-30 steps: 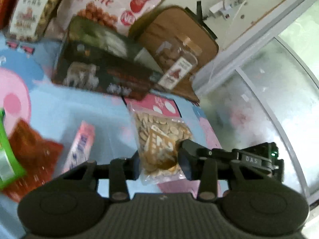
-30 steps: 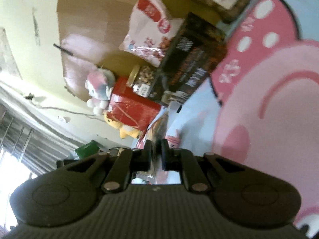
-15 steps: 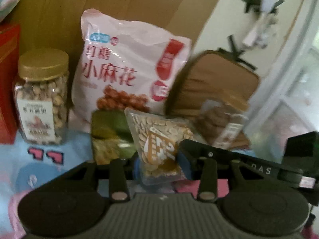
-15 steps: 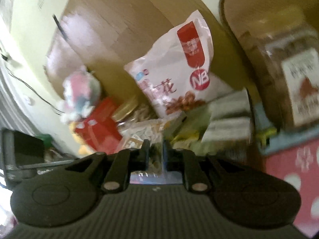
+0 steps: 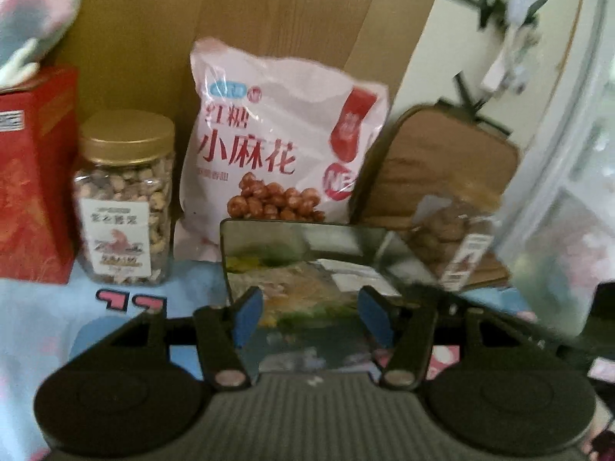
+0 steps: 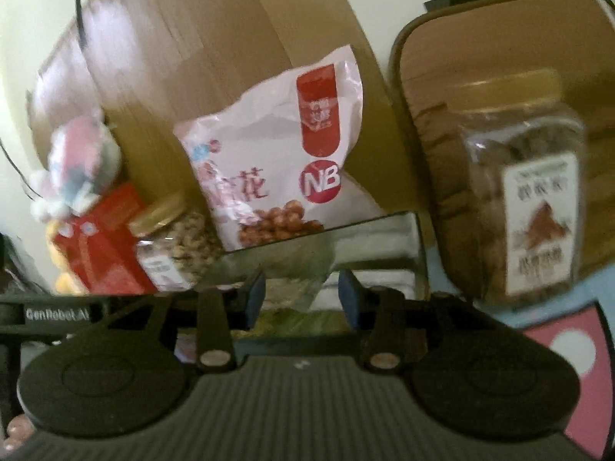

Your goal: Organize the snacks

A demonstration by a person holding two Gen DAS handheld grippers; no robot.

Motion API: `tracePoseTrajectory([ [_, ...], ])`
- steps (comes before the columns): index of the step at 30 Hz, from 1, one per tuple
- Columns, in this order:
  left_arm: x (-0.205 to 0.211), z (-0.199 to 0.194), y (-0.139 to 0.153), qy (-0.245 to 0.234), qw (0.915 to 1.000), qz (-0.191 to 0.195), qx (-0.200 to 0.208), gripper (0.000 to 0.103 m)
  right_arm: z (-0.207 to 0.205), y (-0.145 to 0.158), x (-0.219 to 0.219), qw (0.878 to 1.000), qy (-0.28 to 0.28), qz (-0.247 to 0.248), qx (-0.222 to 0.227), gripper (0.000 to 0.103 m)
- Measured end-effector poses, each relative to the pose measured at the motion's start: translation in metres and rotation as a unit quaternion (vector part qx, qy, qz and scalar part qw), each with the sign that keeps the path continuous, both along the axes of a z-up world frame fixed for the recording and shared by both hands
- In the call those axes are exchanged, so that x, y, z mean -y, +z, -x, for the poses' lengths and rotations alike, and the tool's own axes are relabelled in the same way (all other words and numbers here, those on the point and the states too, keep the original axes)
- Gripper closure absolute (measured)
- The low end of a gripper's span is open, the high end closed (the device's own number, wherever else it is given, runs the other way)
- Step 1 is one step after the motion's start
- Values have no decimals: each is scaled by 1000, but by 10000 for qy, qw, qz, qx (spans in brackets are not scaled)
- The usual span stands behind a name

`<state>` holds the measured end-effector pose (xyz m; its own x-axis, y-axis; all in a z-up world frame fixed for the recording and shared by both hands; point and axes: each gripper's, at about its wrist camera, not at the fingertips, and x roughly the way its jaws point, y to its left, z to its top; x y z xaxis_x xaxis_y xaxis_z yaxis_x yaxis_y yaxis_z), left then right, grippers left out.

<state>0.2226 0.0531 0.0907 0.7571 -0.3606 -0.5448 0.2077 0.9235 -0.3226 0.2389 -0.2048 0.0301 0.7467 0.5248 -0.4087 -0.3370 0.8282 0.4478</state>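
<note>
Snacks stand grouped against the cardboard (image 5: 269, 19), the dark box (image 5: 307, 253) lying before the pink bag (image 5: 276, 146); our left tool (image 5: 313, 317) and right tool (image 6: 301, 297) gape empty, so we judge placement finished and the next grasp pending.

1. We see a pink-and-white snack bag (image 5: 284, 146) standing upright against the cardboard backing, printed with red characters and a picture of brown twists.
2. We see a clear nut jar (image 5: 125, 199) with a gold lid, upright, just left of the bag.
3. We see a red box (image 5: 34, 176) standing left of the nut jar.
4. We see a dark printed snack box (image 5: 307, 257) lying flat in front of the bag, its top glossy.
5. We see a clear cookie jar (image 6: 526, 207) with a tan lid and white label, upright, right of the flat box, against a brown pouch.
</note>
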Motion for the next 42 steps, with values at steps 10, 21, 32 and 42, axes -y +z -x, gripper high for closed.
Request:
tracePoseTrajectory([
  [10, -60, 97, -20, 209, 9990, 361, -160, 46, 75, -25, -14, 9947, 605, -489, -670, 58],
  [21, -81, 143, -61, 188, 9944, 954, -417, 46, 108, -43, -97, 9878, 1180, 323, -960, 31],
  [32, -57, 136, -66, -188, 9929, 1033, -561, 46, 131, -39, -51, 9903, 734, 1062, -516, 51],
  [42, -6, 110, -74, -438, 9920, 742, -921, 38, 147, -44, -49, 9899, 847, 1102, -263, 51],
])
